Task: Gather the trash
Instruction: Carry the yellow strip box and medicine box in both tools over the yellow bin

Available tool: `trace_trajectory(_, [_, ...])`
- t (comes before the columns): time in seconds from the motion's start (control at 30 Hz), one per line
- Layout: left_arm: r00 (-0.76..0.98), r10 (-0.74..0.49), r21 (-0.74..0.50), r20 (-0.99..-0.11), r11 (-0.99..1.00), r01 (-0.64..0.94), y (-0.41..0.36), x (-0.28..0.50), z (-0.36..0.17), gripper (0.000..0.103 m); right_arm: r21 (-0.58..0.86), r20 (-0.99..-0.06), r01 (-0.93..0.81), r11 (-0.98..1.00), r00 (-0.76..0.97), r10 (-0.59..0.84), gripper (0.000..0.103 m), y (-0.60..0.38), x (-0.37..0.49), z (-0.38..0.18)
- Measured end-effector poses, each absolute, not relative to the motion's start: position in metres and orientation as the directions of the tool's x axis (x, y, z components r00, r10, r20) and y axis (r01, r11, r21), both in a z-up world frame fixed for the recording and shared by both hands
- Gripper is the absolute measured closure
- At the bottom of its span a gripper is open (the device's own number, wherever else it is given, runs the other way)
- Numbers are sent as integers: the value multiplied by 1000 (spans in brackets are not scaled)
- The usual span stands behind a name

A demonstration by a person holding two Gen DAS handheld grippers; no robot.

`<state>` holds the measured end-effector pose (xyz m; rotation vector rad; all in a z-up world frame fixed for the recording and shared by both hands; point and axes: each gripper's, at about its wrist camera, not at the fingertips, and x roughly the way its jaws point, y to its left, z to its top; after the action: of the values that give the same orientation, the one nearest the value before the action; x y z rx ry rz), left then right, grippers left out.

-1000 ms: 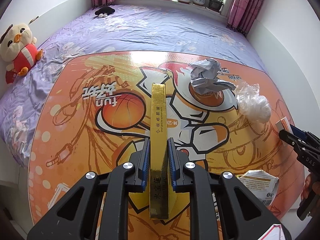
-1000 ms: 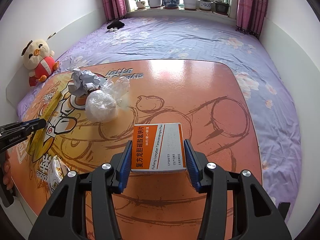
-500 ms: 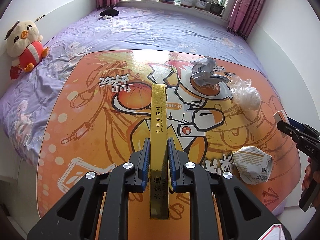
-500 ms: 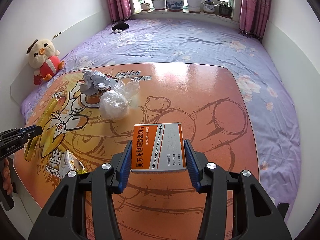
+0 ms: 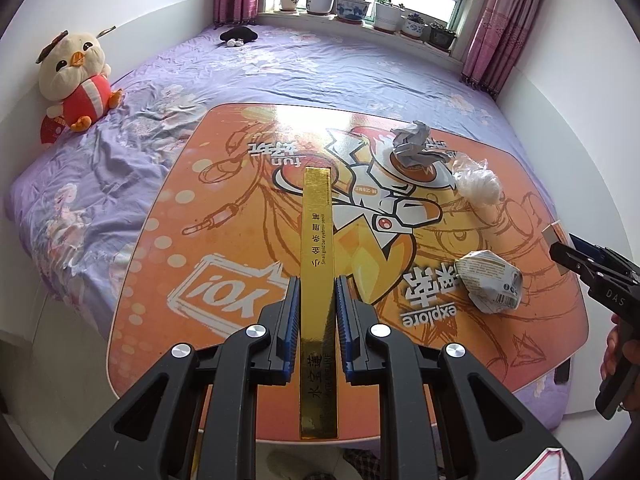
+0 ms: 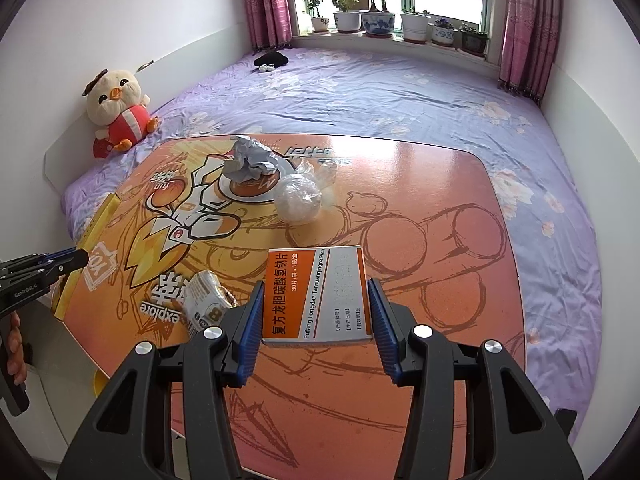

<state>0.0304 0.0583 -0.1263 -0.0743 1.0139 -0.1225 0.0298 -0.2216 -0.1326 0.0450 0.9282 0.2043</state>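
My left gripper (image 5: pixel 316 304) is shut on a long gold box (image 5: pixel 317 248), held above the near edge of the orange cartoon table (image 5: pixel 248 152). My right gripper (image 6: pixel 316 304) is shut on an orange and silver medicine box (image 6: pixel 316 292) over the table's near right part. On the table lie a crumpled grey paper ball (image 5: pixel 412 144), a clear plastic bag wad (image 5: pixel 478 184) and a crumpled white wrapper (image 5: pixel 490 286). From the right wrist the same paper ball (image 6: pixel 250 158), plastic wad (image 6: pixel 298 196) and wrapper (image 6: pixel 208 298) show, with the gold box (image 6: pixel 94 236) at far left.
The low table stands on a bed with a purple flowered sheet (image 5: pixel 320 72). A plush chick (image 5: pixel 76 80) leans on the left wall, a small black toy (image 5: pixel 240 35) lies near the window, and potted plants (image 6: pixel 376 20) line the sill. A hand (image 5: pixel 624 364) holds the right gripper.
Both grippers have drawn back toward the near edge and risen with their boxes, so more of the table shows. The white wrapper has come fully into view. Both grips are unchanged.
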Motion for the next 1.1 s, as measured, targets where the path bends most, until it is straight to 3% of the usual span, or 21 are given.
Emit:
trace_trajectory(0.47, [554, -96, -137, -827, 990, -33, 112, -36, -114, 85, 130, -772, -298, 946, 568, 285, 52, -168, -14, -112])
trace_trajectory(1.1, [557, 38, -131, -830, 957, -259, 219, -136, -108, 85, 153, -739, -693, 704, 393, 548, 52, 0, -87, -92])
